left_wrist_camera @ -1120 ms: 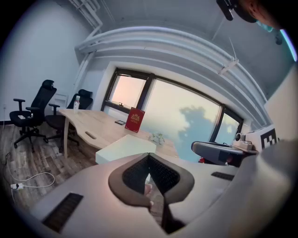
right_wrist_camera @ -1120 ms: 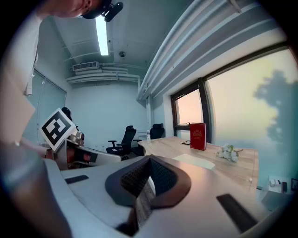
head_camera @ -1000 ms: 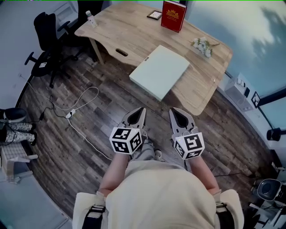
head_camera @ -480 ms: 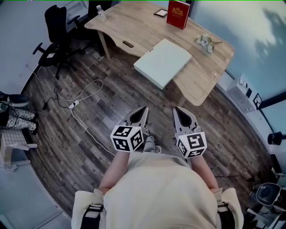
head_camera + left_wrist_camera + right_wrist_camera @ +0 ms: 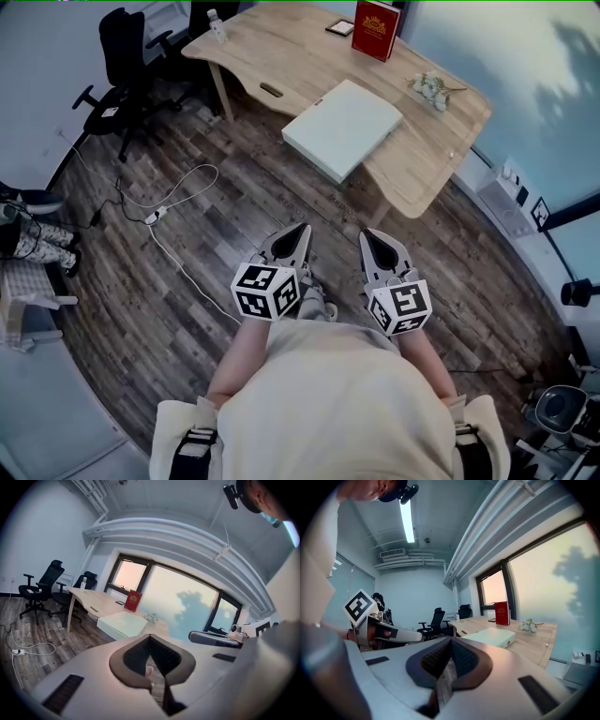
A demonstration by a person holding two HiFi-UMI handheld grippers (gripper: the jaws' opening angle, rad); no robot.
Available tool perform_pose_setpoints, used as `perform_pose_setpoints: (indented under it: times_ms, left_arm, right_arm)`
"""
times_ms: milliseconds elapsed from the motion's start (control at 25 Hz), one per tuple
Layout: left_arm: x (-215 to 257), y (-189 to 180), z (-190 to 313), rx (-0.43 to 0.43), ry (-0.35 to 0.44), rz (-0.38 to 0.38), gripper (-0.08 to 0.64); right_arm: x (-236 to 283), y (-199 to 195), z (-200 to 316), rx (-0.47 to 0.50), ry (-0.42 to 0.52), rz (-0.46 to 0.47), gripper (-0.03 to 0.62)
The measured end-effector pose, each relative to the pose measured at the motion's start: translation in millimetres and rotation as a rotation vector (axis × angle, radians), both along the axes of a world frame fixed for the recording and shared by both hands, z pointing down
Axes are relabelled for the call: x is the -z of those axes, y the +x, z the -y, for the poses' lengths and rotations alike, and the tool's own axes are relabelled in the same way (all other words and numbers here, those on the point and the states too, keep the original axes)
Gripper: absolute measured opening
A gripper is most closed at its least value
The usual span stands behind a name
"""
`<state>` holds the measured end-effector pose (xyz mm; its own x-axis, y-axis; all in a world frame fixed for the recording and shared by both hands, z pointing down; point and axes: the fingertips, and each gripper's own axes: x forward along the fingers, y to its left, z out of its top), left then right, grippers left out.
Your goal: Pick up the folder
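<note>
On the desk (image 5: pixel 281 56), overhanging its near edge, the folder (image 5: pixel 343 129) lies flat, its underside hidden. Short of the desk, the left gripper (image 5: pixel 300 231) and the right gripper (image 5: pixel 367 236) have jaws together, both empty.

The gold print on the upright red book (image 5: pixel 376 30) is too small to read, and the book's top meets the head view's upper edge. The small dark flat item (image 5: pixel 339 28) beside it cannot be identified. The light wooden bench (image 5: pixel 281 56) is cut off along that same edge. The person's cream-clad torso (image 5: pixel 328 403) hides the wooden floor (image 5: pixel 187 281) below. In the left gripper view, the grey body of the left hand-held gripper (image 5: pixel 150 638) covers part of the pale green flat folder (image 5: pixel 123 623).
</note>
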<state>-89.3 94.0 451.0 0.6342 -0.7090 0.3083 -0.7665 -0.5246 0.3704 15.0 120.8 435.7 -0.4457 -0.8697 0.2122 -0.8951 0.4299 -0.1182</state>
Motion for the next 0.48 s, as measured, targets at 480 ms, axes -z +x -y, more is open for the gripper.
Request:
perform_pose_setpoints:
  times_ms: [480]
  left_arm:
    - [-9.1,1.2,0.5,0.002,-0.021,-0.013,0.02]
  right_arm:
    - [-1.8,1.1,-2.3,0.008,-0.004,0.007,0.018]
